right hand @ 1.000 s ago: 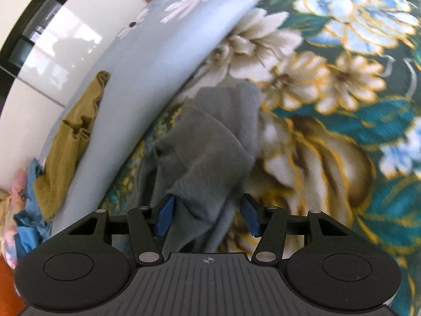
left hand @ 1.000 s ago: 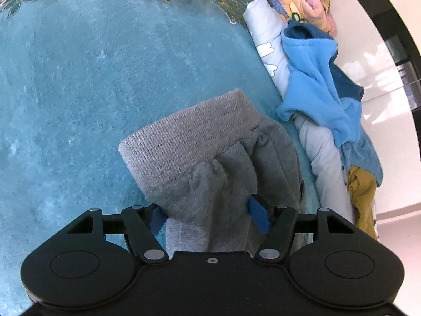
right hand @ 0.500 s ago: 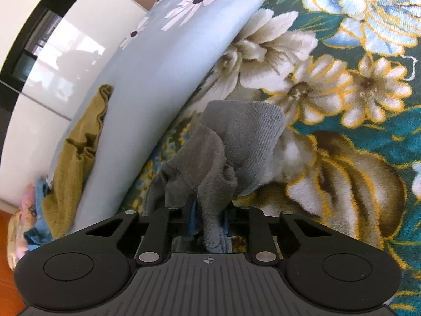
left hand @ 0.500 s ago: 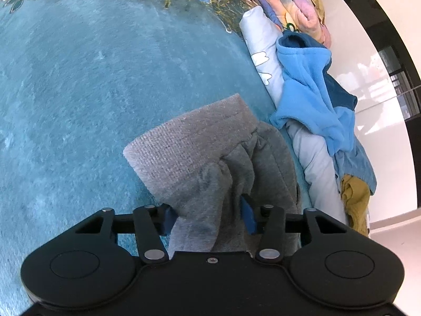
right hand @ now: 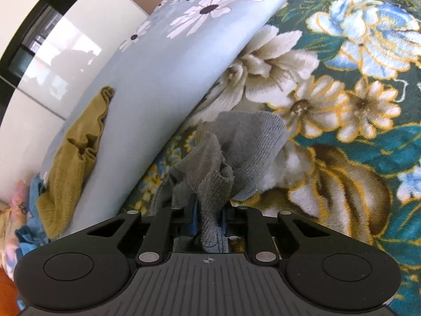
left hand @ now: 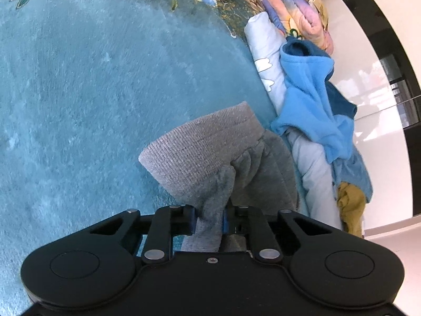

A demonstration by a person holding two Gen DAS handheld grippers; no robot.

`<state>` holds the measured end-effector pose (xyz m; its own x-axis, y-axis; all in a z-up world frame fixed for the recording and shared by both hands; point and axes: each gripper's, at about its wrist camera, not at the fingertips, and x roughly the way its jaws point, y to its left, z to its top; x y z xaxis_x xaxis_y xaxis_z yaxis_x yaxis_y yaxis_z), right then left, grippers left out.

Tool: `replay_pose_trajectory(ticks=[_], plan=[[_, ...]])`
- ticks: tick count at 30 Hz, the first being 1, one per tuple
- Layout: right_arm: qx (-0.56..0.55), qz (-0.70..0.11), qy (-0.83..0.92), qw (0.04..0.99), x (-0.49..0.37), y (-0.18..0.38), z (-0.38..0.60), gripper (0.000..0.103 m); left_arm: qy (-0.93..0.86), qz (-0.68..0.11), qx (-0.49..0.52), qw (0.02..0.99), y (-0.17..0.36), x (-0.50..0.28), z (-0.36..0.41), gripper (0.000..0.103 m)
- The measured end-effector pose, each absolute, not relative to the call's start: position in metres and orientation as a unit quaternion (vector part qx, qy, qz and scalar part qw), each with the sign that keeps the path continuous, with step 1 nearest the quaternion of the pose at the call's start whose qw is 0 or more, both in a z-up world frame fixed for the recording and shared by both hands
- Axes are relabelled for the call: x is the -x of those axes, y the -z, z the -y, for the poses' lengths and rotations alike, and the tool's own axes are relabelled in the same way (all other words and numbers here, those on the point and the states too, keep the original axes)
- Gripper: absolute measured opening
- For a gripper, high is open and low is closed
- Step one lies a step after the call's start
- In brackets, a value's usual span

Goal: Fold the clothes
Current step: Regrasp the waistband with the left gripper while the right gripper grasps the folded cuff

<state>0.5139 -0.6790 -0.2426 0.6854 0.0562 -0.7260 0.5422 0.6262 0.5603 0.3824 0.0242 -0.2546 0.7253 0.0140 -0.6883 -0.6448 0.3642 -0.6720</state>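
Observation:
A grey knit garment with a ribbed cuff lies bunched on the teal plush blanket. My left gripper is shut on a fold of the grey fabric just below the cuff. In the right wrist view the same grey garment is bunched on the flowered part of the blanket. My right gripper is shut on a ribbed fold of it.
A pale blue quilt roll lies along the right, with a blue fleece garment and a mustard cloth on it. A pastel folded blanket sits beyond. The quilt and mustard cloth show left in the right wrist view.
Both grippers have closed from open onto the grey garment. The fabric has bunched up and gathered between the fingers of each.

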Motion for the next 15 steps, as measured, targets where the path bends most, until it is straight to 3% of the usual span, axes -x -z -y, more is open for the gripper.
replay_pose_trajectory(ticks=[15], plan=[[-0.411,-0.337,0.167,0.831,-0.438,0.200,0.659,0.012,-0.173,-0.313,0.504,0.786,0.220,-0.367,-0.063,0.010]])
